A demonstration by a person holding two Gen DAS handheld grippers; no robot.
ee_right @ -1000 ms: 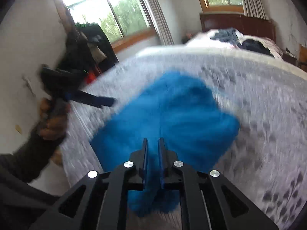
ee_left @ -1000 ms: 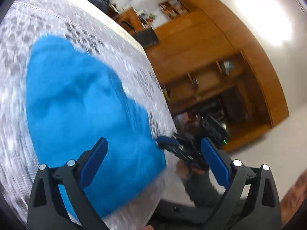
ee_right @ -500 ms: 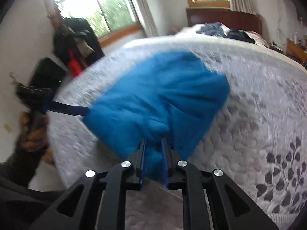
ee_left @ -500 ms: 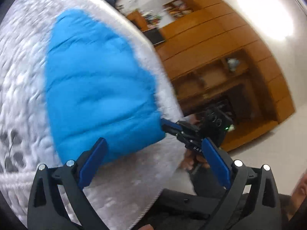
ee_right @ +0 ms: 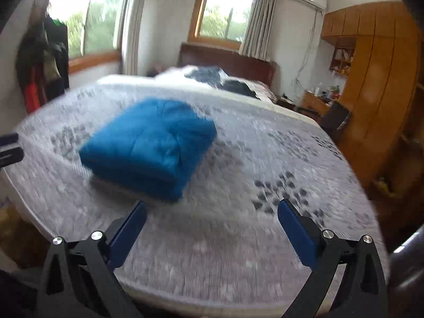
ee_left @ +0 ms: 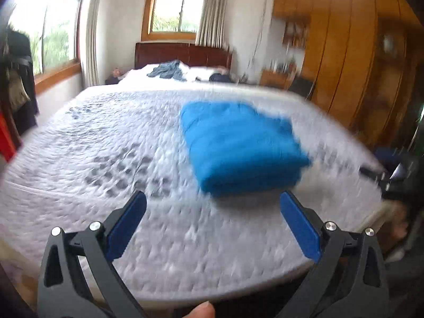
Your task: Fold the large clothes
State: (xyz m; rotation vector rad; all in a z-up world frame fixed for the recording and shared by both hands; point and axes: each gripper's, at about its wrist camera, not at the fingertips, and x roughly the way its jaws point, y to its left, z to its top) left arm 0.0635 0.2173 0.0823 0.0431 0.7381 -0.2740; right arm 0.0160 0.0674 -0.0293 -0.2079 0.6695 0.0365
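The left gripper [ee_left: 212, 209] is held low over the near edge of the bed [ee_left: 106, 143], levelled along the mattress toward the headboard [ee_left: 182, 54]. Its two blue fingers [ee_left: 127, 222] are spread wide apart, and nothing is held between them. A fingertip of the person [ee_left: 201, 311] is seen at the bottom edge of the left wrist view, under the gripper frame.

The right gripper [ee_right: 212, 212] is held in a like pose, low at the near edge of the bed [ee_right: 265, 159] and pointed toward the headboard [ee_right: 228, 61]. Its jaws are likewise spread wide, with bare mattress between them and nothing gripped.

The garment [ee_left: 241, 145] is blue and lies folded into a thick, roughly square bundle on the grey patterned mattress. In the left wrist view it is placed ahead and to the right of centre, beyond the finger tips and apart from them. In the right wrist view the garment [ee_right: 151, 143] lies ahead and to the left, just beyond the left finger and not touched by it. A folded edge is turned toward both cameras.

In the left wrist view the right gripper [ee_left: 381, 175] is seen blurred at the right margin, past the corner of the bed. In the right wrist view the finger tips of the left gripper [ee_right: 10, 147] are seen at the left margin. Both views are blurred by motion.

Loose dark clothes [ee_left: 167, 71] lie near the headboard. A wooden wardrobe [ee_right: 376, 84] stands to the right.
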